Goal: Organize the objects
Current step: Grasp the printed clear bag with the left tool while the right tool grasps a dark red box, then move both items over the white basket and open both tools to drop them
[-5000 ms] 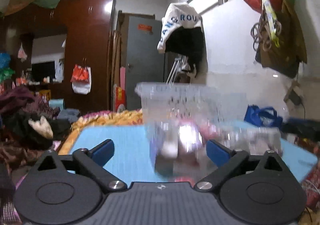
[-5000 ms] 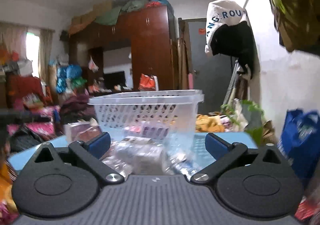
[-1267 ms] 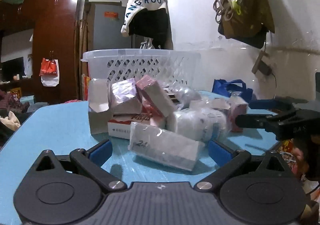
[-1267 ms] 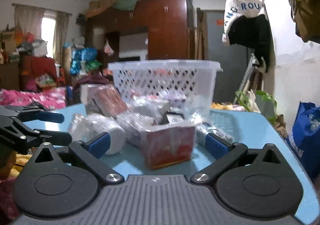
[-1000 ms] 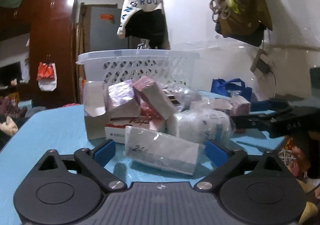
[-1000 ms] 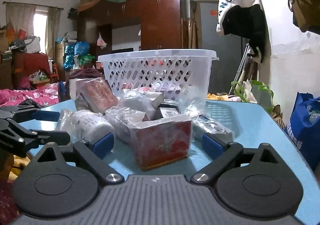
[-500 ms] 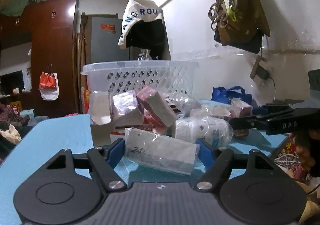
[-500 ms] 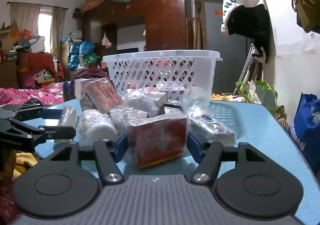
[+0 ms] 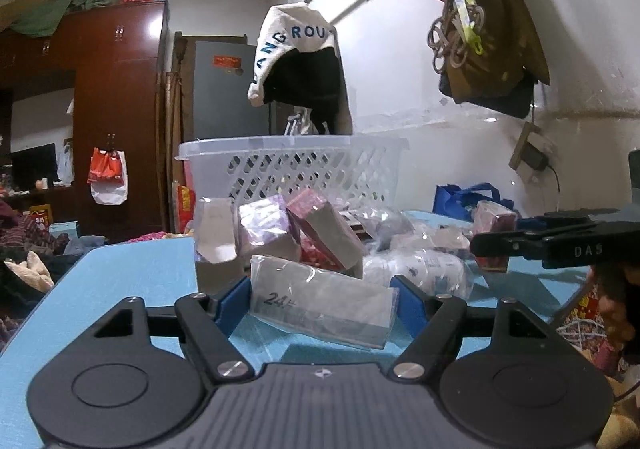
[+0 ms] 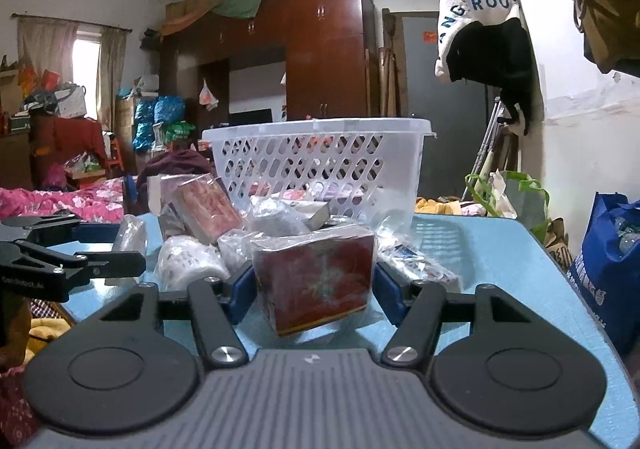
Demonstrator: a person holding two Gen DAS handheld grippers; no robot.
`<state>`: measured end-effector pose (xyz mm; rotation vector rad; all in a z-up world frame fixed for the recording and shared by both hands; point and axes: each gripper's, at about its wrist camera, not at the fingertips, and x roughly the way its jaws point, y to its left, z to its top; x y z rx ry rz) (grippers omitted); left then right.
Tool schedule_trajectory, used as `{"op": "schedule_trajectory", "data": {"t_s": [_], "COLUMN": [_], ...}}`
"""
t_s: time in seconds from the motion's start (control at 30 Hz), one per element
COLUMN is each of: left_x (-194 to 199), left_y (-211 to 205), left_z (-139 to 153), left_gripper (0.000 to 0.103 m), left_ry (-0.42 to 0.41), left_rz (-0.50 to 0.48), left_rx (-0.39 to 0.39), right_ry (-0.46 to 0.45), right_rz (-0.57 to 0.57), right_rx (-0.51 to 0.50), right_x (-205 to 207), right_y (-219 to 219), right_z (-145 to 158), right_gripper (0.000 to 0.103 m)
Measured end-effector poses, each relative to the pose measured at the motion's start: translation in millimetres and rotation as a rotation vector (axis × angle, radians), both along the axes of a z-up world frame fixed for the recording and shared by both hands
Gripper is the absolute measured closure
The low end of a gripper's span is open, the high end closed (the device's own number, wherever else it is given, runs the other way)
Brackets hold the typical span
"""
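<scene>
A pile of wrapped boxes and packets lies on a blue table in front of a white perforated basket, which also shows in the right wrist view. My left gripper is shut on a flat grey packet in clear wrap, marked "24". My right gripper is shut on a red box in clear wrap. The right gripper also shows at the right edge of the left wrist view, and the left gripper at the left edge of the right wrist view.
More wrapped boxes and a white wrapped roll lie between the grippers and the basket. A blue bag stands right of the table. A wall with hanging clothes is behind the basket. A cluttered bed is at left.
Both grippers moved down to the pile and closed: the left onto the grey packet, the right onto the red box. Half a second ago the jaws stood slightly wider.
</scene>
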<state>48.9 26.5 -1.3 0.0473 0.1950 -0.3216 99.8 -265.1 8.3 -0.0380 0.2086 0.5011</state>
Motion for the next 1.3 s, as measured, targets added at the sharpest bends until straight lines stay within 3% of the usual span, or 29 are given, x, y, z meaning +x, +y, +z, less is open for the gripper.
{"op": "schedule_trajectory", "data": {"t_s": [0.33, 0.53, 0.73, 0.8, 0.9, 1.03, 1.07, 1.1, 1.13, 1.2, 1.3], "left_x": [0.0, 12.5, 86.7, 127.6, 181.6, 224.4, 229.7, 234.1, 237.9, 234.3, 207.5], "left_y": [5.2, 15.6, 11.7, 6.0, -0.2, -6.9, -6.4, -5.1, -3.7, 1.9, 6.3], "left_z": [5.2, 47.5, 127.9, 147.7, 156.7, 146.9, 144.1, 141.5, 138.7, 135.3, 135.8], "left_gripper": [0.024, 0.024, 0.024, 0.024, 0.024, 0.023, 0.018, 0.008, 0.004, 0.003, 0.003], "left_ry": [-0.012, -0.055, -0.045, 0.009, 0.091, 0.175, 0.187, 0.195, 0.211, 0.215, 0.167], "left_rz": [0.025, 0.046, 0.053, 0.066, 0.099, 0.129, 0.137, 0.141, 0.142, 0.148, 0.144], "left_rx": [-0.021, -0.071, -0.100, -0.106, -0.112, -0.100, -0.103, -0.110, -0.118, -0.130, -0.094], "right_ry": [-0.014, -0.050, -0.126, -0.131, -0.110, -0.031, -0.021, -0.015, -0.002, -0.008, -0.026], "right_rz": [-0.017, -0.024, -0.050, -0.051, -0.078, -0.104, -0.110, -0.111, -0.111, -0.120, -0.071], "right_rx": [0.020, 0.024, 0.034, 0.023, -0.010, -0.044, -0.044, -0.052, -0.066, -0.070, -0.021], "right_x": [-0.2, 3.3, 45.1, 71.5, 116.1, 163.9, 171.1, 174.4, 178.3, 176.2, 152.0], "right_y": [-2.0, 0.4, 23.9, 36.0, 53.7, 64.7, 65.3, 65.2, 66.0, 63.8, 48.2], "right_z": [2.1, 24.5, 89.7, 110.4, 127.7, 123.3, 120.3, 117.1, 114.3, 111.9, 110.8], "right_gripper": [0.038, 0.038, 0.038, 0.038, 0.038, 0.038, 0.037, 0.035, 0.030, 0.006, 0.000]}}
